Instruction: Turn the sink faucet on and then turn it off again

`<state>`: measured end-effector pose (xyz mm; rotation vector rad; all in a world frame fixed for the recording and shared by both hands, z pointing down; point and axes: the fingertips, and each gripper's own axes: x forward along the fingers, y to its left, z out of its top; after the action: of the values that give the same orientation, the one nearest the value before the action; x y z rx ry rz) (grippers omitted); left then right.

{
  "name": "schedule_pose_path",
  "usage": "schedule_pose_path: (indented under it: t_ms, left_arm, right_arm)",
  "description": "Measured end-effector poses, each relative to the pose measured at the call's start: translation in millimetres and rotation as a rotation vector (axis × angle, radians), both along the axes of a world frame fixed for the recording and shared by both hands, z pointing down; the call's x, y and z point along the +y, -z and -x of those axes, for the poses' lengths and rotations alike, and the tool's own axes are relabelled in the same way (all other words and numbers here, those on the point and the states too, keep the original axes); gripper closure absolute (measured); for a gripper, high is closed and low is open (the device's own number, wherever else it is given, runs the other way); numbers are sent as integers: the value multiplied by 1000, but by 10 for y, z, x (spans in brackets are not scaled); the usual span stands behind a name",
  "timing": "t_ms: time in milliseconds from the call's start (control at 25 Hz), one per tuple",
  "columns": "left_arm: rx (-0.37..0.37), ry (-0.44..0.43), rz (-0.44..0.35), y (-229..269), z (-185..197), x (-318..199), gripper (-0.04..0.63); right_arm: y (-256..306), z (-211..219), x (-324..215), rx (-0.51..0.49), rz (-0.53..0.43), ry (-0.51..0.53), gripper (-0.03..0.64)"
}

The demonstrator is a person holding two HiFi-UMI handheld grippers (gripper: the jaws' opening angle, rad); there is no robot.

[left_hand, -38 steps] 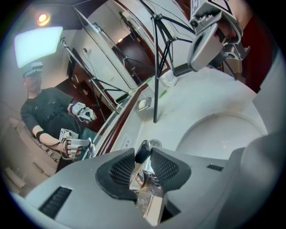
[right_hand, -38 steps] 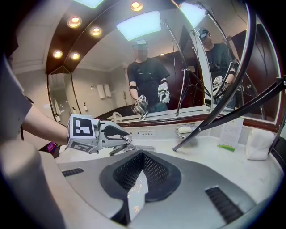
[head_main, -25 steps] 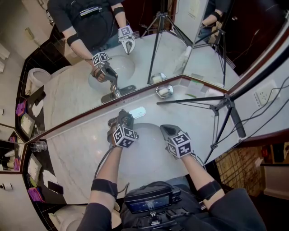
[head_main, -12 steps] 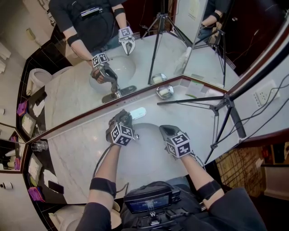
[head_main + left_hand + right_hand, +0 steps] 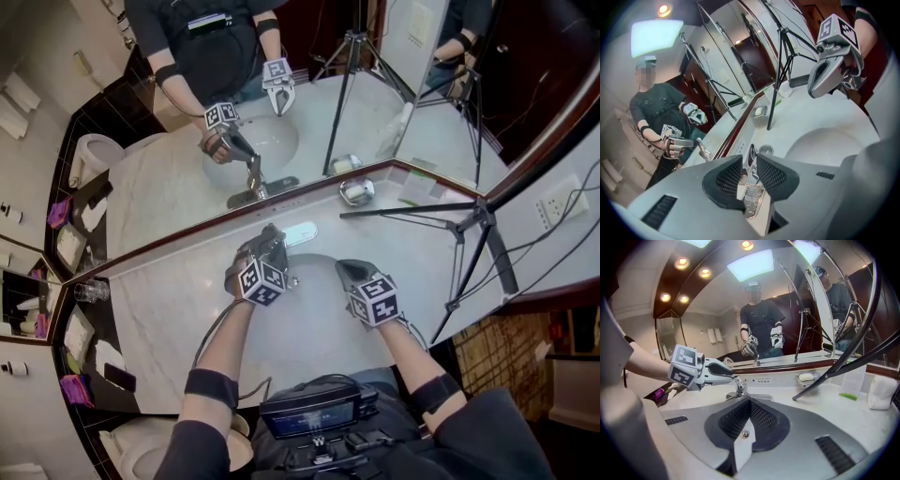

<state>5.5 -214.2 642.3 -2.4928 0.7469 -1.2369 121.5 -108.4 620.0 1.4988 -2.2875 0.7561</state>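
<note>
Seen from the head view's middle: on the marble counter (image 5: pixel 178 319), a soap dish (image 5: pixel 356 191) with a white bar sits at two o'clock against the mirror (image 5: pixel 159 197), a black tripod (image 5: pixel 481 216) stands at three, a clear glass (image 5: pixel 86 292) at nine, a toilet (image 5: pixel 141 455) at seven

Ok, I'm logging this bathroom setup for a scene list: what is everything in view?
counter: one, pale marble, under the mirror
mirror: several angled panels, behind the counter
basin: one, white, set in the counter
faucet: one, chrome, behind the basin
soap dish: one, silver, white bar inside, right of the faucet
tripod: one, black, one leg on the counter's right side
glass: one, clear, counter's left end
left gripper: one, grey, jaws just closed further onto the faucet lever
right gripper: one, grey, shut and empty, above the basin
</note>
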Motion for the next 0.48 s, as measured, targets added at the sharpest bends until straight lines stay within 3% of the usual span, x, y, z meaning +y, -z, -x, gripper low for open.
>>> schedule_pose_path:
  t_ms: [200, 480]
  left_arm:
    - [105, 120, -1, 258, 286, 68, 589]
    - [374, 330, 92, 663, 718, 270, 592]
  right_arm:
    - [22, 106, -39, 5, -9, 26, 597]
    - [93, 293, -145, 15, -31, 70, 597]
